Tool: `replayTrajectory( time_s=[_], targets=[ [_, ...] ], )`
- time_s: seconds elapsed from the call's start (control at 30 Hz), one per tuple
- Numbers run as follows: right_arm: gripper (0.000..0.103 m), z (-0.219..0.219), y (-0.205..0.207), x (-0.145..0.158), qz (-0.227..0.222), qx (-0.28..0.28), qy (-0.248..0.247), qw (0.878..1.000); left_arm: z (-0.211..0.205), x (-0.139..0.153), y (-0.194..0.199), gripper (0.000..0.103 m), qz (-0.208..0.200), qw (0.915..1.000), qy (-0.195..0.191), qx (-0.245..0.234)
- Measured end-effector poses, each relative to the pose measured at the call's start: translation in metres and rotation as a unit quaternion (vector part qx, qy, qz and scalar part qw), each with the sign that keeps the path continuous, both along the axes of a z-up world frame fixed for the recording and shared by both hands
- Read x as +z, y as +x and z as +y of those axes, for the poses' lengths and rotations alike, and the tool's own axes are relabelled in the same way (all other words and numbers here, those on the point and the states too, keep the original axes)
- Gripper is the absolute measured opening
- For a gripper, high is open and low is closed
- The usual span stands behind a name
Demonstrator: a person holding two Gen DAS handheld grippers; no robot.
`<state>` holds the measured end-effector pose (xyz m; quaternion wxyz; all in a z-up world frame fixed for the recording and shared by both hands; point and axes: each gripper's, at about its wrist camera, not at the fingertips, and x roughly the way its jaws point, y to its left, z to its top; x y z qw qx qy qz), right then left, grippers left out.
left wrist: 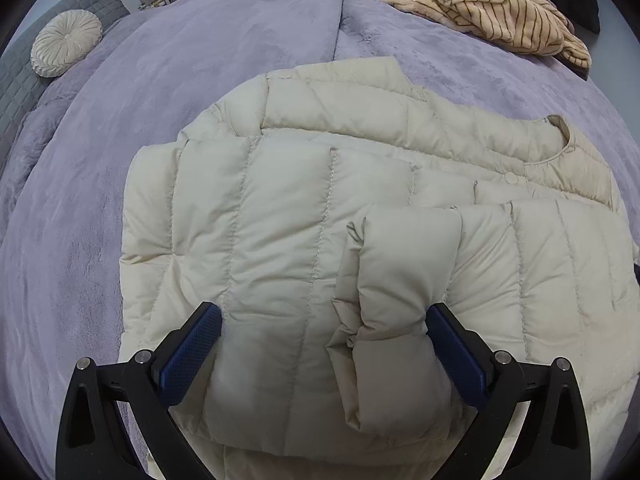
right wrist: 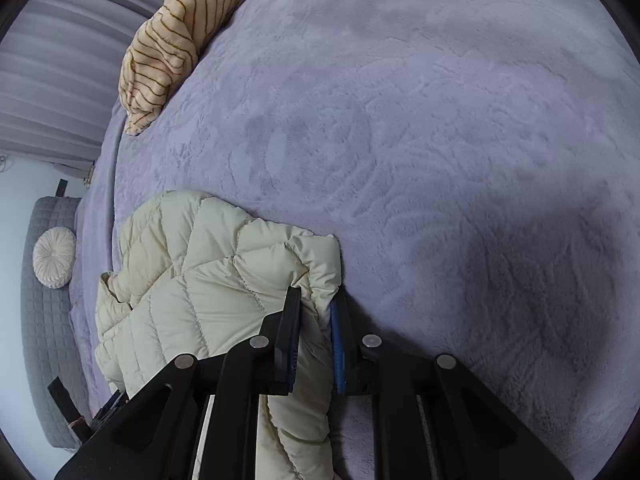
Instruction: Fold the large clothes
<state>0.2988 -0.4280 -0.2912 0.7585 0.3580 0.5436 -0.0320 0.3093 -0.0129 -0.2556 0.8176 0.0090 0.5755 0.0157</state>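
Observation:
A cream quilted puffer jacket (left wrist: 280, 216) lies partly folded on the lilac bedspread (left wrist: 180, 40), with its round collar at the right and a sleeve cuff (left wrist: 404, 264) folded onto its front. My left gripper (left wrist: 322, 316) is wide open, its blue pads either side of the jacket's near folded edge and cuff. In the right wrist view my right gripper (right wrist: 316, 308) is shut on an edge of the jacket (right wrist: 192, 280), close to the bedspread (right wrist: 400, 120).
A cream and brown striped fleece garment (left wrist: 488, 12) lies bunched at the far side of the bed; it also shows in the right wrist view (right wrist: 176, 40). A round pleated cushion (left wrist: 66, 42) rests on a grey quilted seat (left wrist: 20, 80) beside the bed.

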Motion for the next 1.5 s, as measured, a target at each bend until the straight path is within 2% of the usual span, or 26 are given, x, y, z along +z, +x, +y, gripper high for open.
replayTrajectory(
  time_s=[0.03,0.1,0.23,0.33,0.4,0.5,0.57,0.63,0.73,0.93,1.03,1.3,1.47,1.5],
  targets=[
    [0.015,-0.002,-0.003,0.002,0.003,-0.005,-0.008,1.000,0.006,0.008,-0.001,0.103,-0.004,0.9999,-0.011,0.005],
    [0.024,0.002,-0.008,0.016,0.014,-0.006,-0.046,0.999,0.020,0.029,-0.003,0.103,-0.022,0.9994,-0.026,0.010],
    [0.025,0.014,-0.031,0.051,-0.003,0.022,-0.104,0.994,0.031,0.058,-0.007,0.103,-0.040,0.9990,-0.014,-0.012],
    [0.025,0.034,-0.043,0.068,-0.027,0.061,-0.087,0.994,0.022,0.056,-0.006,0.103,-0.034,0.9986,-0.018,-0.037],
    [0.025,0.054,-0.039,0.071,-0.036,0.092,-0.070,0.993,0.007,0.044,-0.002,0.103,-0.027,0.9984,-0.006,-0.049],
    [0.025,0.084,-0.036,0.063,-0.035,0.141,-0.087,0.986,0.001,0.012,0.004,0.103,-0.015,0.9987,0.032,-0.038],
    [0.024,0.097,-0.035,0.047,-0.020,0.157,-0.113,0.981,0.013,-0.005,0.007,0.103,0.002,0.9999,-0.004,-0.016],
    [0.021,0.097,-0.031,0.025,-0.003,0.157,-0.128,0.979,0.018,-0.008,0.006,0.103,-0.003,0.9999,-0.012,-0.010],
    [0.019,0.084,-0.033,0.008,-0.013,0.148,-0.124,0.981,0.013,-0.008,0.003,0.103,-0.016,0.9994,0.008,-0.030],
    [0.014,0.067,-0.039,0.009,-0.011,0.149,-0.138,0.979,0.014,-0.011,0.004,0.103,-0.017,0.9995,0.004,-0.028],
    [0.010,0.057,-0.042,0.007,-0.010,0.137,-0.121,0.983,0.015,-0.012,0.004,0.103,-0.017,0.9995,0.001,-0.027],
    [0.010,0.054,-0.046,0.010,-0.007,0.131,-0.117,0.984,0.030,0.003,-0.001,0.103,-0.017,0.9996,-0.001,-0.024],
    [0.011,0.046,-0.054,0.019,0.008,0.118,-0.118,0.986,0.048,0.018,-0.010,0.103,-0.024,0.9990,0.030,-0.021],
    [0.015,0.046,-0.056,0.023,0.011,0.115,-0.122,0.986,0.052,0.021,-0.012,0.103,-0.023,0.9989,0.037,-0.015]
  ],
)
